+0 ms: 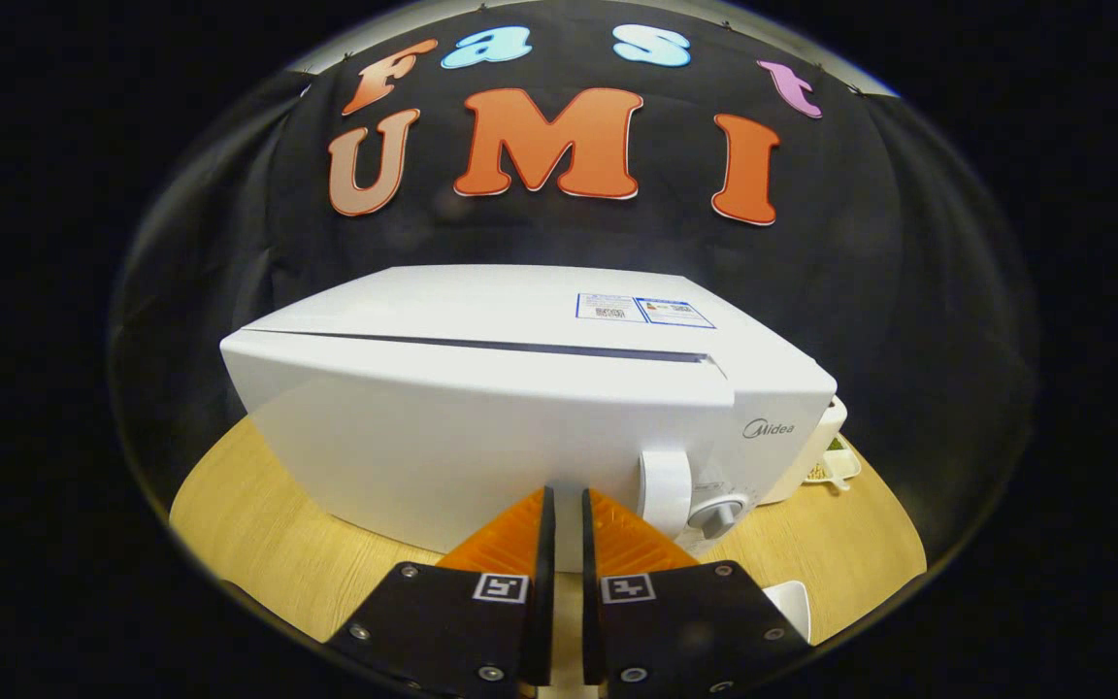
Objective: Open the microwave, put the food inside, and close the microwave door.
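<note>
A white microwave [481,427] stands on the round wooden table [258,524], its front facing me. Its door [443,456] looks closed, with a dark seam along its top edge. A white vertical handle [666,490] and a round knob [716,515] sit at the door's right side. My gripper [564,497] is shut with nothing between its fingers. Its tips are right up against the lower door, just left of the handle. A white dish with food [833,464] peeks out from behind the microwave's right side.
Part of a white object [792,604] lies on the table beside my right finger. The black cloth wall hangs close behind the microwave. Bare tabletop shows to the left of the microwave and in front of it.
</note>
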{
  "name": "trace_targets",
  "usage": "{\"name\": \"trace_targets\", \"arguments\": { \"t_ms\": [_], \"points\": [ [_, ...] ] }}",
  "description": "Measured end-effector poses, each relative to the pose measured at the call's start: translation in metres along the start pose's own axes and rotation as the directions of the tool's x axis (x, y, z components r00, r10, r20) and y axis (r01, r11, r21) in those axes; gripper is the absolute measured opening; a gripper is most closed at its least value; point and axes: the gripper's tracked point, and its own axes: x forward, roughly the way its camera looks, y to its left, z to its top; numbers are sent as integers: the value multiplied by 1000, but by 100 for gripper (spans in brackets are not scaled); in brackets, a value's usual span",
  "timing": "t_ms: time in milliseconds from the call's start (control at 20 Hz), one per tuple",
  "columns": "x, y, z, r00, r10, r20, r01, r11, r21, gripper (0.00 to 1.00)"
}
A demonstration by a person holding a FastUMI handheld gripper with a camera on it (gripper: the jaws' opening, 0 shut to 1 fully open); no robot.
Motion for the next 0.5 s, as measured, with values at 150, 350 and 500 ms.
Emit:
{"name": "trace_targets", "arguments": {
  "t_ms": [150, 350, 500],
  "points": [
    [9, -2, 4, 1000, -18, 21, 18, 1000, 1, 13],
    [10, -2, 0, 1000, -16, 8, 16, 1000, 19, 11],
    [-4, -4, 13, 999, 1, 34, -4, 998, 68, 11]
  ]
}}
